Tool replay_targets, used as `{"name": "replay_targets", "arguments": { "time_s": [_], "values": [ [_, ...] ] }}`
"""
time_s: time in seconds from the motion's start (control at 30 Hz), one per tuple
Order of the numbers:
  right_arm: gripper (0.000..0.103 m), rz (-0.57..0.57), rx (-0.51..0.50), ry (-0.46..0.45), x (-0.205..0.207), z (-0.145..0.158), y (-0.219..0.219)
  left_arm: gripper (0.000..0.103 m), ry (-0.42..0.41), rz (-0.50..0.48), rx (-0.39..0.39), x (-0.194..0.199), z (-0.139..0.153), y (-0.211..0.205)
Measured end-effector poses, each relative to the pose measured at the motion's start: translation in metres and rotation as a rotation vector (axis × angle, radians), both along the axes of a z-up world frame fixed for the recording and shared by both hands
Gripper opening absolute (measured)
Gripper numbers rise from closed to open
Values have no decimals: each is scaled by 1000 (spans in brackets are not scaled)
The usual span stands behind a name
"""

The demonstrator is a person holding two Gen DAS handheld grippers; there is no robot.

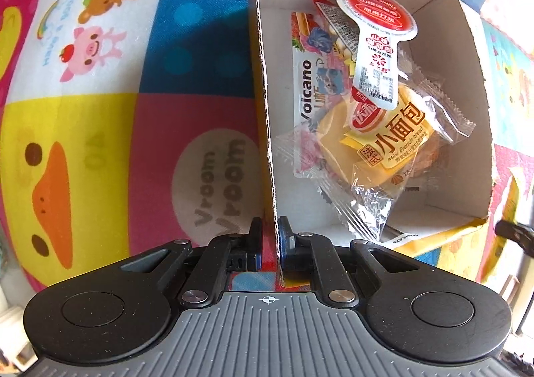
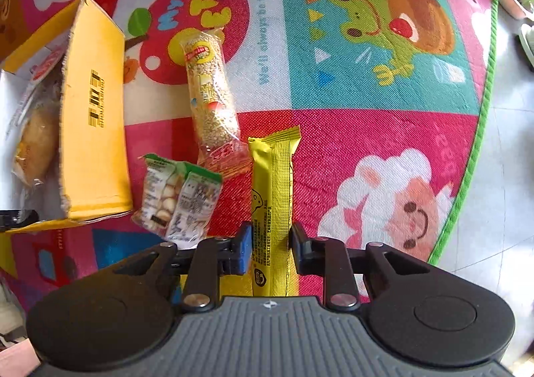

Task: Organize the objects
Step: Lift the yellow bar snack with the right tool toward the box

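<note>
Underfoot, a bright patchwork play mat (image 2: 333, 116) printed with cartoon frog, sheep, duck and pig, edged in green, lying on pale floor tiles (image 2: 500, 176) at the right. Standing on the mat, an open yellow cardboard box with white inside walls (image 1: 444, 53), seen from above. Inside it: a clear-wrapped mini French bread in yellow print (image 1: 383, 140), a silver-and-red paddle-shaped sachet (image 1: 377, 43) resting over it, and a flat pictured "Volcano" packet (image 1: 310, 76) underneath. Left hand-held gripper (image 1: 269, 243) pointing down, clamped on the box's near side wall, one pad outside and one inside. Beside the box on the mat, a clear tube pack of pale grain snack (image 2: 210, 93), a small green-topped bag of round biscuits (image 2: 177, 197) touching the box corner, and a long yellow foil bar wrapper (image 2: 272, 197). Right hand-held gripper (image 2: 271, 247) closed on the yellow bar, pads pressing its two long edges.
</note>
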State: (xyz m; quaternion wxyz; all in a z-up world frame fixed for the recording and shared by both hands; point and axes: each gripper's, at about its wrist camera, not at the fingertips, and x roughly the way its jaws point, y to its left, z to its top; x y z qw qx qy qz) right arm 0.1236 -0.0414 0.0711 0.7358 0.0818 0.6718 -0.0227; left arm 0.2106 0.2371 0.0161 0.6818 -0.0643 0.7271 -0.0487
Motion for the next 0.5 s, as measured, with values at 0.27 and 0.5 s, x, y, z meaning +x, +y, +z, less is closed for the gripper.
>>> {"name": "replay_targets", "arguments": {
  "time_s": [0.27,0.5],
  "values": [
    [24,-29,68,-113,-40,100,30,11,-30,-3,-68,6,-2,14],
    [24,-58,83,-199,-60,162,57,15,-78,-47,-134,14,4,18]
  ]
}}
